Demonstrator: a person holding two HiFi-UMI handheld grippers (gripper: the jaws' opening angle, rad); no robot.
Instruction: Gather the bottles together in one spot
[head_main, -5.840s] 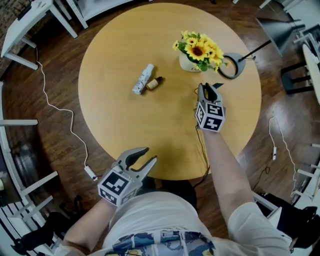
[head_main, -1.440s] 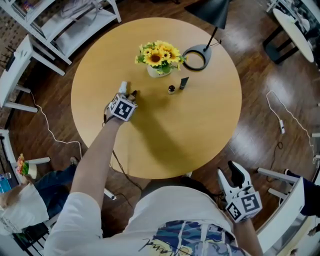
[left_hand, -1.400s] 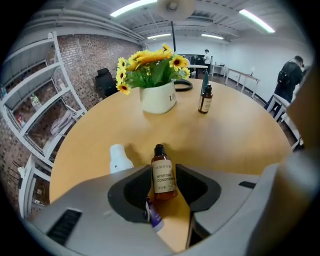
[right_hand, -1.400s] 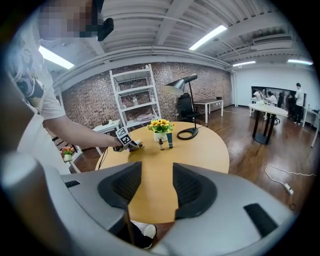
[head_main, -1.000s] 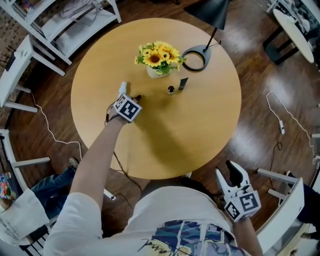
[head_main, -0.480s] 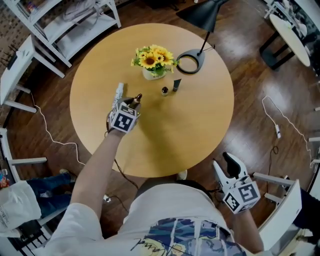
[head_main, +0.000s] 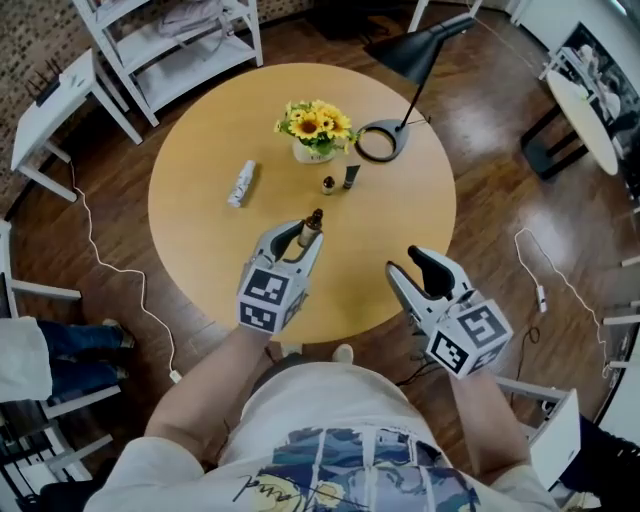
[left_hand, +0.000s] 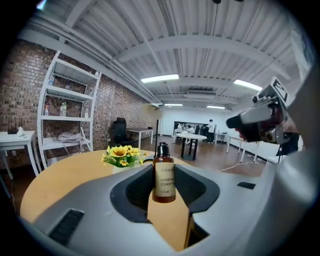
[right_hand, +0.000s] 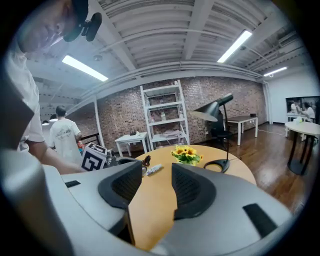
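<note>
My left gripper (head_main: 303, 236) is shut on a small amber bottle (head_main: 311, 226) with a dark cap, held upright above the near middle of the round wooden table (head_main: 200, 230). In the left gripper view the amber bottle (left_hand: 163, 175) stands between the jaws. A white bottle (head_main: 241, 184) lies on its side at the table's left. Two small dark bottles (head_main: 328, 185) (head_main: 349, 177) stand in front of the sunflower vase (head_main: 315, 130). My right gripper (head_main: 408, 265) hovers open over the table's near right edge, nothing between its jaws (right_hand: 156, 180).
A black desk lamp with a ring base (head_main: 377, 140) stands right of the vase. A white shelf unit (head_main: 170, 35) and white desk (head_main: 60, 110) stand beyond the table. Cables (head_main: 100, 255) run over the wooden floor. Another person (right_hand: 62, 137) stands in the background.
My left gripper carried the amber bottle away from the white bottle, towards the table's near middle. My right gripper rose from beside my body to the table's near edge.
</note>
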